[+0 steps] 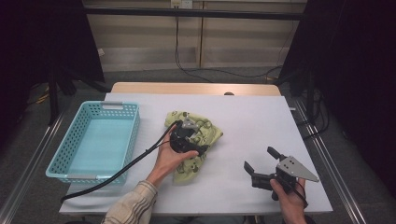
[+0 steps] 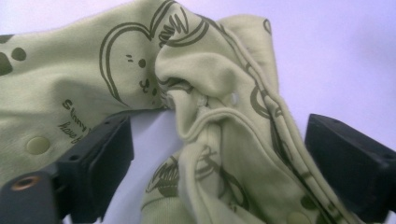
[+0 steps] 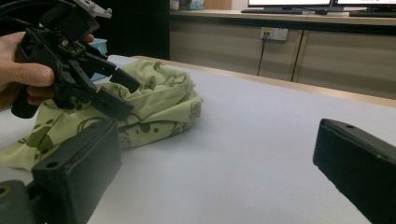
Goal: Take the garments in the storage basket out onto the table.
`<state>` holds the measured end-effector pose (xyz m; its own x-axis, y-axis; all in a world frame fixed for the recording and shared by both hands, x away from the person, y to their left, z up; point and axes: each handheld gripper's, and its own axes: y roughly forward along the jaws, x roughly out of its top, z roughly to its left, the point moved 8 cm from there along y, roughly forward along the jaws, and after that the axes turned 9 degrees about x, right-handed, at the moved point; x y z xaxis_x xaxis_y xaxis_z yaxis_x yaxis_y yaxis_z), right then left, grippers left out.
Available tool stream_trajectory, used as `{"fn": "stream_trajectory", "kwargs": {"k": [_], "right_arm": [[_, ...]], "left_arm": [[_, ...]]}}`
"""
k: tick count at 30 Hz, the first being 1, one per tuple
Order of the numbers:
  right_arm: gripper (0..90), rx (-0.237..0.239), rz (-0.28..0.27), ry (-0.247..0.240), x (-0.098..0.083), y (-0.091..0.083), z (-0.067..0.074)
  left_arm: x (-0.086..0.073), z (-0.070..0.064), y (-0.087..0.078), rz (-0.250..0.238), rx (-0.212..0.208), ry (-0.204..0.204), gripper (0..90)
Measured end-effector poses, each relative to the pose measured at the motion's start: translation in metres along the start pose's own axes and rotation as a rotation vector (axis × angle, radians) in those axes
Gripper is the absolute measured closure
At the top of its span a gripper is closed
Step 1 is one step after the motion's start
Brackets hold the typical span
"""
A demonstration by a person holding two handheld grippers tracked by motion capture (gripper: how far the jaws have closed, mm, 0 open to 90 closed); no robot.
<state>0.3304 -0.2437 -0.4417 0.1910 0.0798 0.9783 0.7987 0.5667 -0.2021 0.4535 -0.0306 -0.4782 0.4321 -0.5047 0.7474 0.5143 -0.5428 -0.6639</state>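
A pale green cloth (image 1: 212,134) with a cartoon print lies crumpled on the white table top (image 1: 252,116), near its middle. My left gripper (image 1: 201,142) is over the cloth, held in a hand. In the left gripper view its jaws (image 2: 217,126) stand wide apart, with a bunched fold of the cloth (image 2: 93,70) rising between them and touching neither pad. My right gripper (image 1: 258,157) rests near the front right of the table, open, with nothing between its jaws (image 3: 218,130). From the right gripper view, the left gripper (image 3: 130,97) hovers on the cloth (image 3: 163,98).
A turquoise plastic basket (image 1: 135,126) stands at the left of the table with nothing in it. The left gripper's black cable (image 1: 116,175) trails along the table in front of the basket. Bare table surface lies between the cloth and the right gripper.
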Motion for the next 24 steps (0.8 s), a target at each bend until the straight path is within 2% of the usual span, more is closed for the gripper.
{"fn": "stream_trajectory", "kwargs": {"k": [2, 3, 4, 5, 7, 10, 12, 15, 17, 20, 24], "right_arm": [[0.4, 0.003, 0.002, 0.000, 0.000, 0.002, 0.001], [0.4, 0.012, -0.001, -0.005, 0.000, 0.003, 0.002], [0.4, 0.011, 0.004, -0.005, 0.000, 0.003, 0.003], [0.4, 0.017, 0.005, -0.006, 0.000, 0.004, 0.003], [0.3, 0.017, 0.005, -0.002, 0.000, 0.006, 0.004], [0.3, 0.024, 0.010, -0.003, 0.000, 0.009, 0.005], [0.3, 0.027, 0.015, -0.005, 0.000, 0.011, 0.007], [0.2, 0.033, 0.024, -0.005, -0.001, 0.015, 0.009], [0.4, 0.034, 0.037, -0.012, -0.001, 0.017, 0.011], [0.2, 0.043, 0.051, -0.019, -0.003, 0.020, 0.014], [0.2, 0.056, 0.051, -0.003, -0.002, 0.022, 0.016]], "left_arm": [[0.002, 0.000, -0.004, -0.031, -0.001, -0.011, 6.0], [0.002, -0.001, -0.008, -0.034, -0.016, -0.019, 6.1], [0.003, -0.001, -0.011, -0.059, -0.031, -0.026, 6.0], [0.003, 0.000, -0.014, -0.061, -0.031, -0.028, 6.0], [0.002, 0.002, -0.020, -0.088, -0.017, 0.006, 5.2], [0.001, 0.004, -0.029, -0.093, -0.020, -0.003, 5.2], [0.001, 0.005, -0.035, -0.124, -0.012, -0.003, 5.2], [0.001, 0.008, -0.044, -0.148, 0.023, -0.019, 5.7], [-0.001, 0.013, -0.050, -0.153, 0.051, -0.028, 7.2], [-0.004, 0.019, -0.058, -0.164, 0.071, -0.039, 7.3], [-0.011, 0.023, -0.069, -0.183, 0.055, -0.061, 7.3]]}}
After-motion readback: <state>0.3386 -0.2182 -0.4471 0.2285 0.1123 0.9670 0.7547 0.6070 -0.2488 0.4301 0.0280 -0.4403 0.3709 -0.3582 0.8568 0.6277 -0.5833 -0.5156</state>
